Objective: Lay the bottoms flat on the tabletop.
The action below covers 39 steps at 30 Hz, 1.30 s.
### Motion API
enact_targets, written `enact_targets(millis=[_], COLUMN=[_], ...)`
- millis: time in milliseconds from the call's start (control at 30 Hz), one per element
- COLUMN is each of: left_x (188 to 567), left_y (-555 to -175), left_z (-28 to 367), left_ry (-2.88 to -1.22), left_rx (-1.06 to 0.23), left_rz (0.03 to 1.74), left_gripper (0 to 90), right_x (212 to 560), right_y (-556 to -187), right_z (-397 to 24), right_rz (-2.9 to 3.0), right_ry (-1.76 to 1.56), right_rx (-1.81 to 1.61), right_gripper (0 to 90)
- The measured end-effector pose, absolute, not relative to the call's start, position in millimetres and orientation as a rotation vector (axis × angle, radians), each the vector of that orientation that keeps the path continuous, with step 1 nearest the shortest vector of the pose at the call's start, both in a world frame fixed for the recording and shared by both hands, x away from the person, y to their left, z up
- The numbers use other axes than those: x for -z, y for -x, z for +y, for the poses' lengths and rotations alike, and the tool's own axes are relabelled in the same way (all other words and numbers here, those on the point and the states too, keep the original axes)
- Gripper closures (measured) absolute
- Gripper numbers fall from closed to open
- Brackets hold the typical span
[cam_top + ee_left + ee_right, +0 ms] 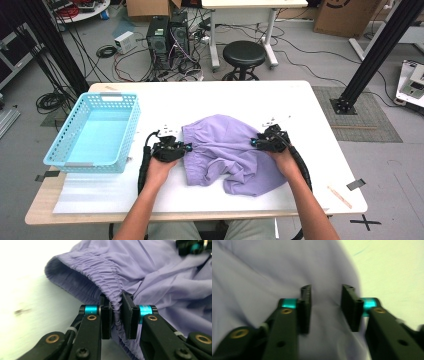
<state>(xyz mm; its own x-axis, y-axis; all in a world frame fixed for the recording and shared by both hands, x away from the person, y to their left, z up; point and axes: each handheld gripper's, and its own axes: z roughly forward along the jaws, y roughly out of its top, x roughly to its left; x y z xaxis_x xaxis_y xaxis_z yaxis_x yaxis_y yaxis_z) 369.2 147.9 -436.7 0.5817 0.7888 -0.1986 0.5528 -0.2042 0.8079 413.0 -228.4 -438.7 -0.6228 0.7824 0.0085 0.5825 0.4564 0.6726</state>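
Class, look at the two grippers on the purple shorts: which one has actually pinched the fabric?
The left gripper: its jaws clamp the gathered elastic waistband of the purple shorts. The right gripper has a clear gap between its jaws, over the cloth without gripping it.

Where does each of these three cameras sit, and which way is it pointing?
High view: above the person's side, looking forward and down on the white table; both forearms, left gripper and right gripper show.
Left gripper view: rides the left gripper, looking along jaws pinching the purple shorts at the waistband.
Right gripper view: rides the right gripper, looking along parted jaws over the shorts.
Shared: all three show the shorts and table.
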Motion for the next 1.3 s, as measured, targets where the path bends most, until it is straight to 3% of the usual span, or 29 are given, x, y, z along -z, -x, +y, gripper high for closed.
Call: enact_targets(millis=[133, 600, 733, 867, 933, 1133, 1300], left_x=[437, 436, 436, 437, 437, 435, 432], left_y=[-370, -373, -373, -373, -372, -366, -364], left_z=[156, 172, 175, 177, 178, 184, 188], left_ry=[-1.870, -1.802, -1.781, -1.769, -1.760, -1.724, -1.670], left_rx=[-0.330, -0.401, -0.416, -0.426, -0.438, -0.460, -0.474], left_rz=[1.106, 1.155, 1.162, 1.171, 1.167, 1.167, 1.149], left_gripper=[79.1, 79.1, 78.3, 71.8, 69.6, 65.8, 60.5], right_x=[439, 438, 437, 429, 419, 418, 437], right_y=[-407, -359, -349, -352, -360, -393, -408], right_z=[-222, -199, -184, -186, -199, -230, -217], right_rz=[2.473, 2.638, 2.710, 2.685, 2.543, 2.290, 2.404], right_ry=[-1.097, -0.874, -0.776, -0.782, -0.874, -1.141, -1.111], right_rx=[-0.914, -1.050, -1.126, -1.301, -1.417, -1.153, -1.094], right_gripper=[88.0, 89.6, 88.2, 71.2, 68.1, 68.4, 63.8])
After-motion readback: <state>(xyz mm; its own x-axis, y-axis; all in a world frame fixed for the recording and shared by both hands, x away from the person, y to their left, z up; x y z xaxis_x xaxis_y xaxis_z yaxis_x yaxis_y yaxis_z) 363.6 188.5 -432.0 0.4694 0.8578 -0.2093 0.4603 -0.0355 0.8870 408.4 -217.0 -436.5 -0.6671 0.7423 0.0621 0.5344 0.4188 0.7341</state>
